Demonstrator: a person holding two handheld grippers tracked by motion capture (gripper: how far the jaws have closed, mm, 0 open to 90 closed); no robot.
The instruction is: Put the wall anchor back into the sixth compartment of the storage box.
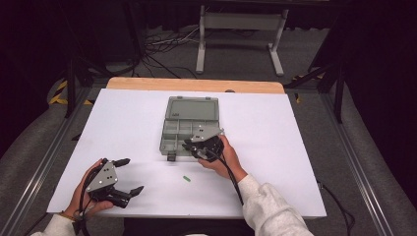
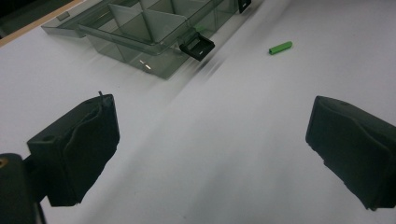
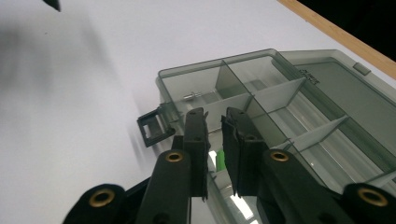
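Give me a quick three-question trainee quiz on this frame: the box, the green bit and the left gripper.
1. True or false: the compartment box is shut.
2. Where does the loose green piece lie? A) in a compartment of the box; B) on the white table, in front of the box; C) between the left gripper's jaws.
3. Fill in: the jaws of the left gripper stand ____, with nothing between them.
Key: 1 false, its lid lies folded back; 2 B; 3 open.
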